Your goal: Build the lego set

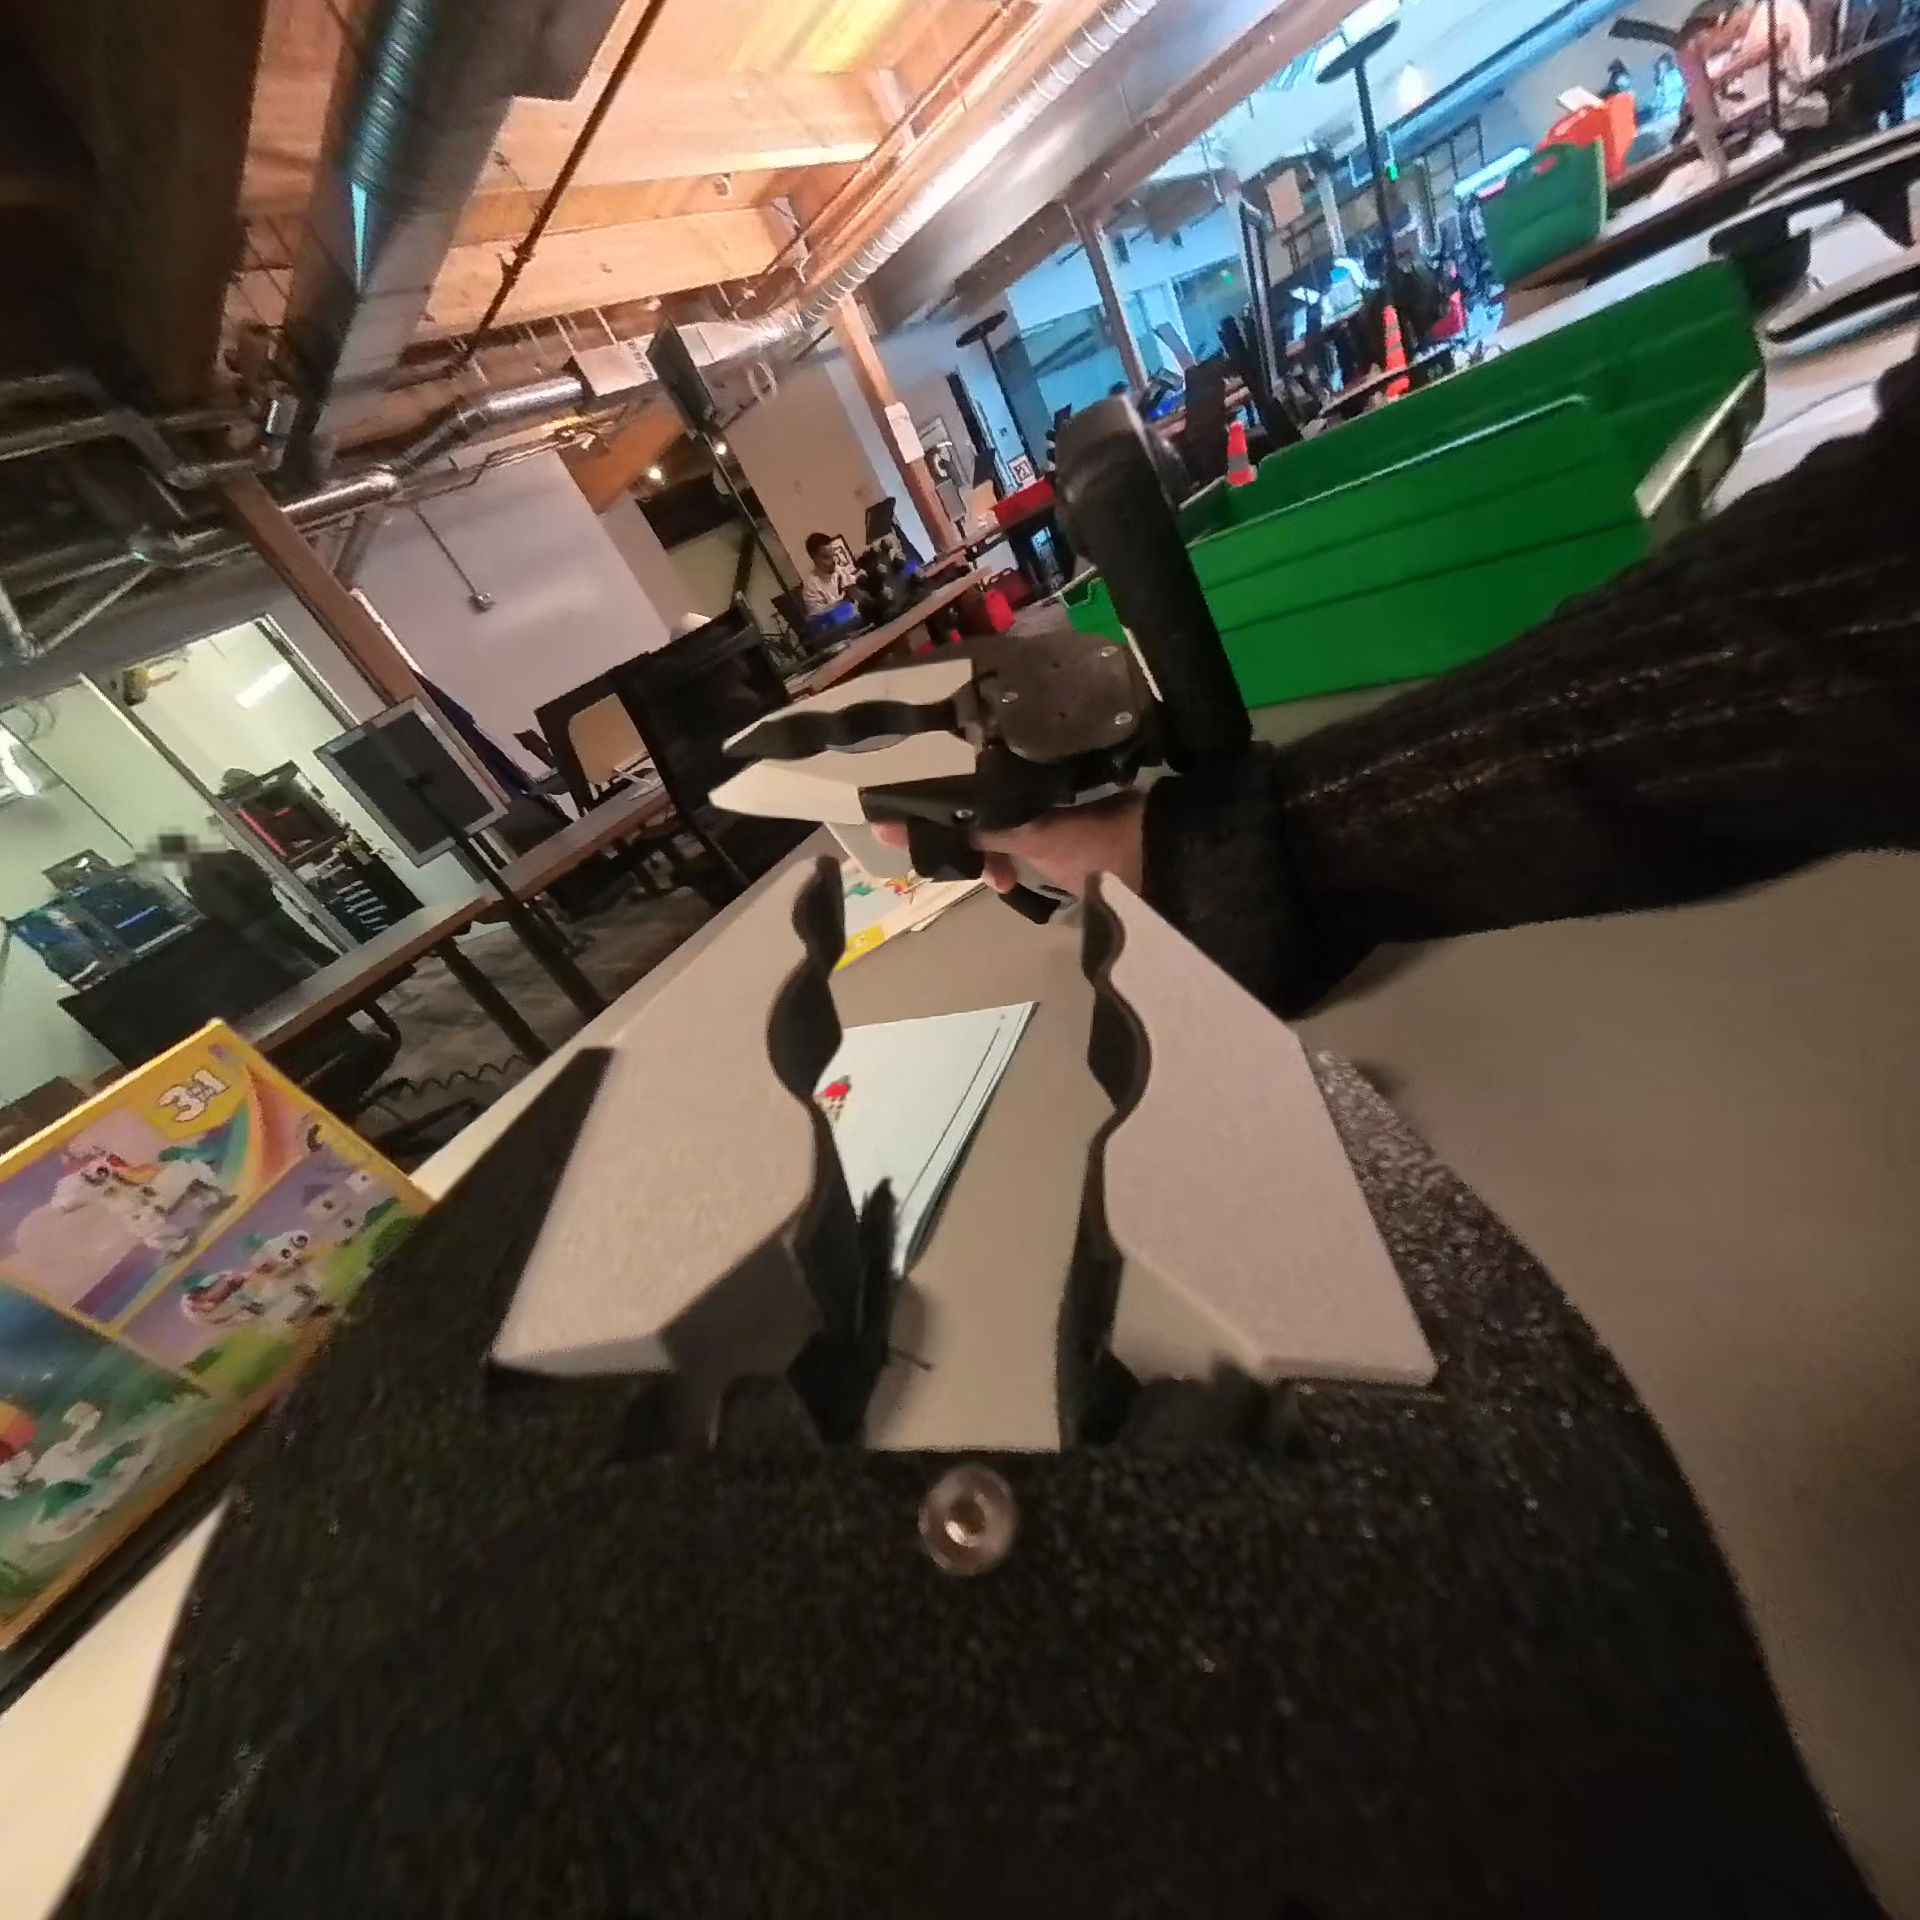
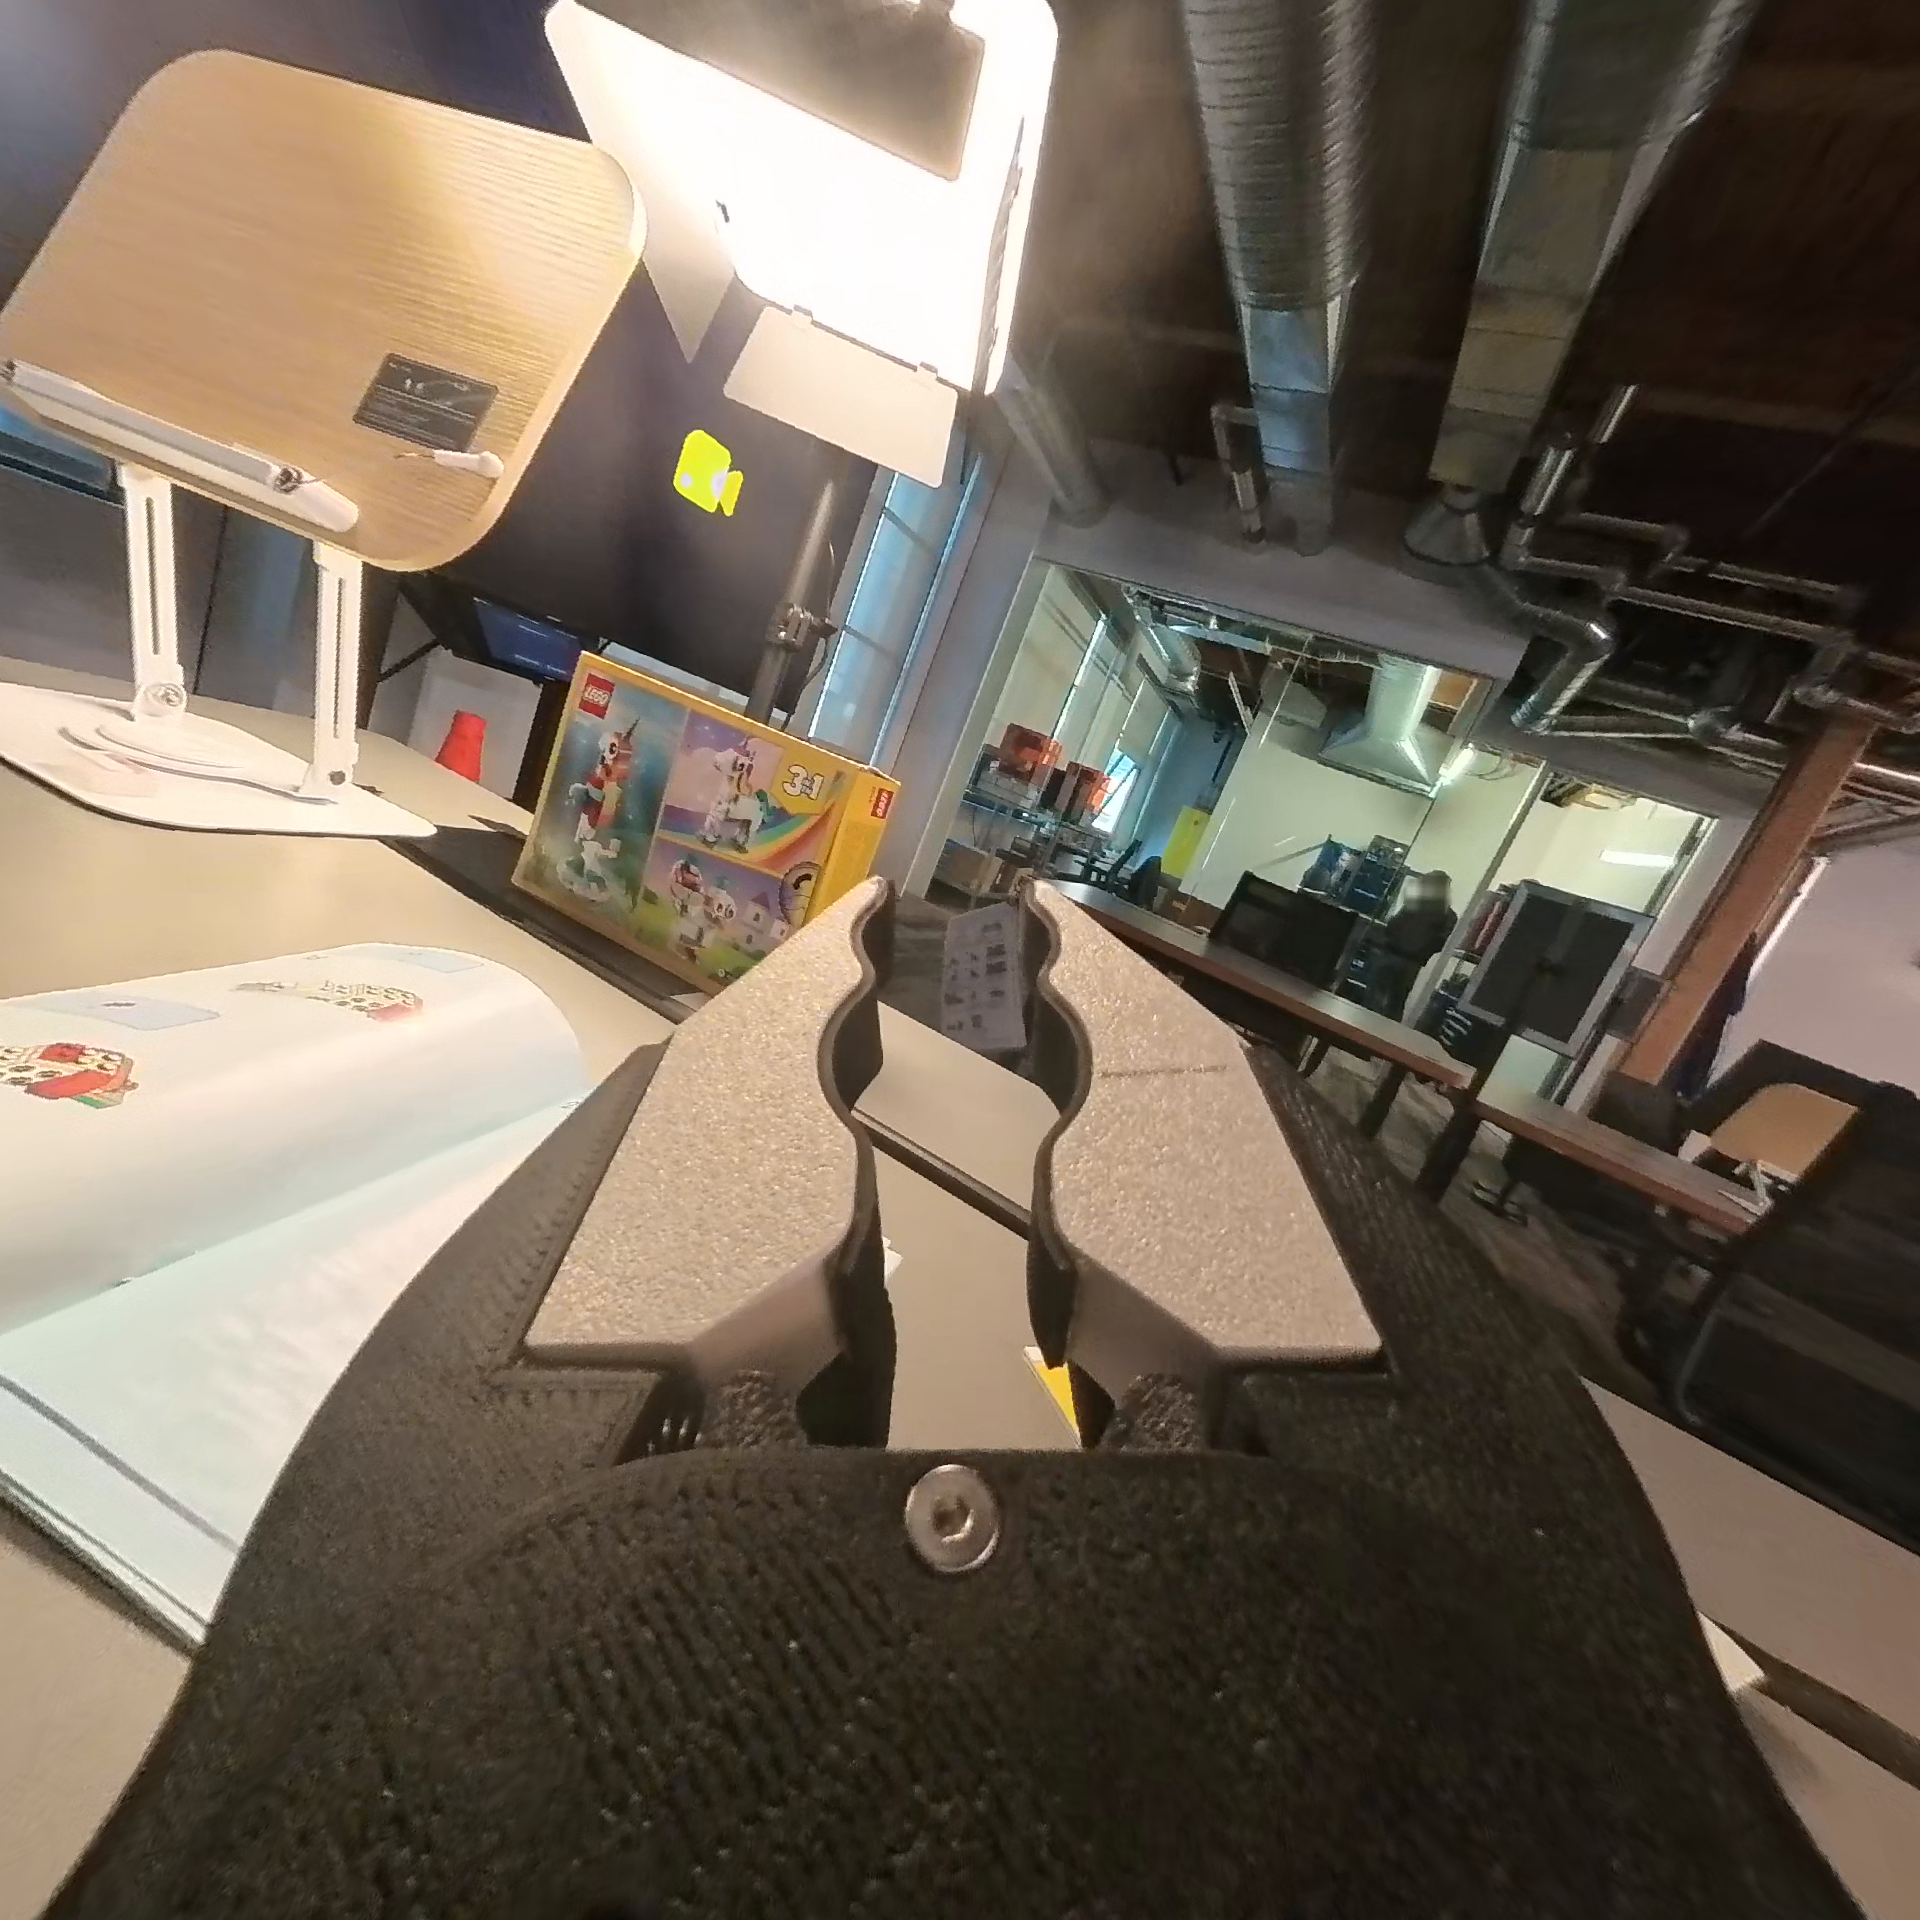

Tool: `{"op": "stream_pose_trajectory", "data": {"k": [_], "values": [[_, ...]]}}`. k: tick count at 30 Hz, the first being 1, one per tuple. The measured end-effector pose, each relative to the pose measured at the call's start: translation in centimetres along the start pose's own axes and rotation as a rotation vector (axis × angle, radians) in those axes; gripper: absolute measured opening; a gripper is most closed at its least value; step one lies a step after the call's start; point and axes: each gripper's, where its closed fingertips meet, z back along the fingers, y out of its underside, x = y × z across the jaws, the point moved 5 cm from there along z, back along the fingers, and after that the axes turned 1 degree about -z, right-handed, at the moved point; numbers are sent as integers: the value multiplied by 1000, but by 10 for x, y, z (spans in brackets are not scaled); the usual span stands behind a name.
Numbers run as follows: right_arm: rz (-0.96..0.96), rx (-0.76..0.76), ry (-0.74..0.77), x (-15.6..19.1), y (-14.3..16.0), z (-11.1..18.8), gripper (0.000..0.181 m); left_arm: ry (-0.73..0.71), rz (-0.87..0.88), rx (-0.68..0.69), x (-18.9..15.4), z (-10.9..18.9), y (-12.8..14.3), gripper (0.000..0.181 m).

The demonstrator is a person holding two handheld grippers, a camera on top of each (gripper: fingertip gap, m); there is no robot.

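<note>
The yellow Lego box [image 1: 156, 1247] stands at the table's left edge; it also shows in the right wrist view [image 2: 707, 842], upright at the far edge. An open instruction booklet [image 1: 935, 1101] lies flat on the grey table [image 1: 1558, 1143], seen between my left fingers, and at the left in the right wrist view [image 2: 260, 1091]. My left gripper [image 1: 961, 883] is open and empty above the booklet. My right gripper [image 2: 954, 896] is open by a narrow gap and empty; in the left wrist view it [image 1: 727, 771] hovers beyond the booklet, held by a hand in a dark sleeve. No loose bricks show.
A wooden book stand [image 2: 312, 291] on white legs stands at the table's far left under a bright light panel [image 2: 831, 156]. A small leaflet [image 2: 982, 977] lies past my right fingertips. Stacked green bins [image 1: 1455, 520] sit at the right. A red cup [image 2: 462, 743] stands behind. There is about 20 cm between the tips of the two grippers.
</note>
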Motion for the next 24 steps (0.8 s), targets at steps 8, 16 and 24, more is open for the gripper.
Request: {"op": "stream_pose_trajectory", "data": {"k": [8,16,24], "values": [[-16,-6,29,-5,-1,3,21,-97,-92,277,12,49,-65,40],[-9,15,51,-7,1,2,21,-603,108,520,102,222,-85,25],[35,73,100,-12,9,-1,21,-834,236,777,172,348,-56,28]]}}
